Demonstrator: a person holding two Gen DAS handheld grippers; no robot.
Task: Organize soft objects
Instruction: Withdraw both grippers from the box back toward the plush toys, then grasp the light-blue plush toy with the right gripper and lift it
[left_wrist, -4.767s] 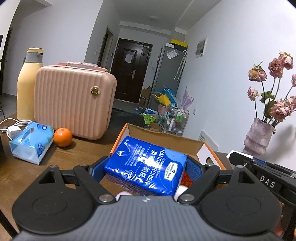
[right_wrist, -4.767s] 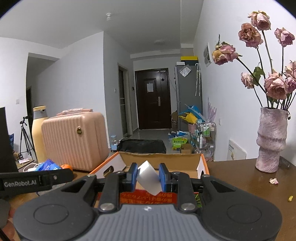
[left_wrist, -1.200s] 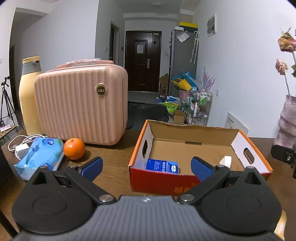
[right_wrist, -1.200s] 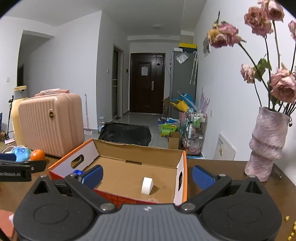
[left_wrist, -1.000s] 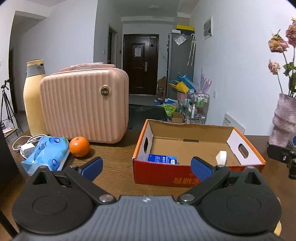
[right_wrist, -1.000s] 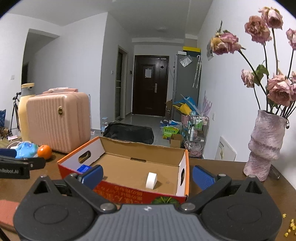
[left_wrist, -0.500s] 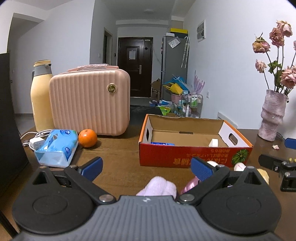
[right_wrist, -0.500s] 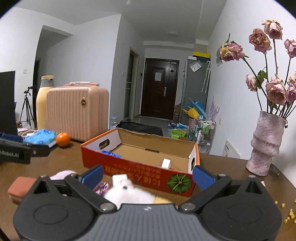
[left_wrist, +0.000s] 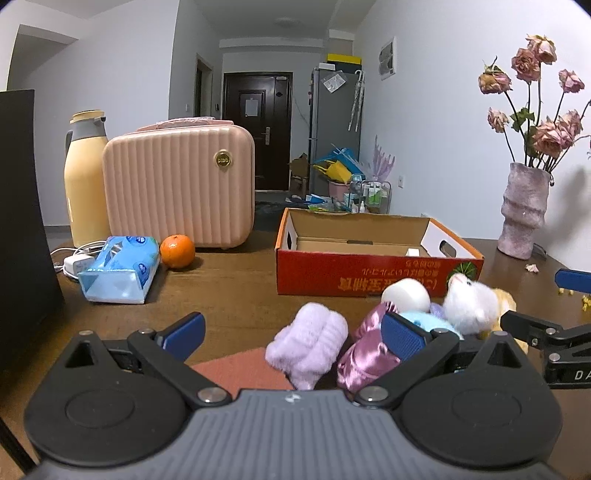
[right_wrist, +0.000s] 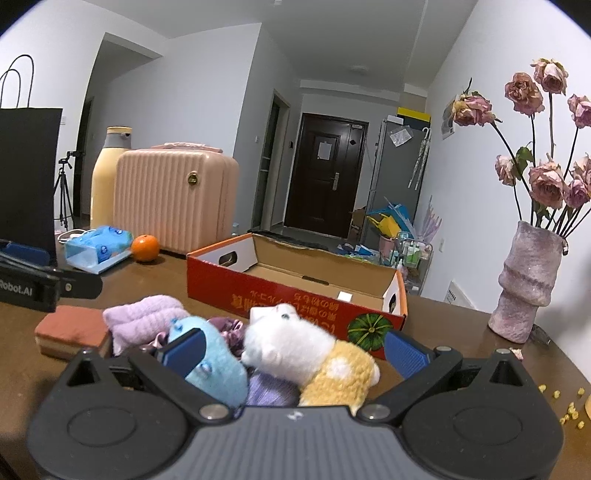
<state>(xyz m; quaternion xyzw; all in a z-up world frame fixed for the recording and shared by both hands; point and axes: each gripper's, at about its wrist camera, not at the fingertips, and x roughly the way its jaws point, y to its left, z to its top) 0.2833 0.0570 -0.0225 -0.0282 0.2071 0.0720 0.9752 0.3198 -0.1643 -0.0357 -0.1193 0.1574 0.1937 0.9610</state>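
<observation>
Both tools had drawn back from the box since the earlier frames. The left tool (left_wrist: 291, 334) stood spread and empty over a lilac fluffy roll (left_wrist: 308, 341) and a pink satin scrunchie (left_wrist: 364, 354). The right tool (right_wrist: 293, 350) gaped likewise above a white plush toy (right_wrist: 288, 343), a pale blue sock (right_wrist: 214, 363) and a yellow plush (right_wrist: 341, 371). This heap lay on the counter (left_wrist: 229, 288) before the red cardboard box (left_wrist: 369, 275), where the white item (right_wrist: 344, 296) placed earlier rested.
</observation>
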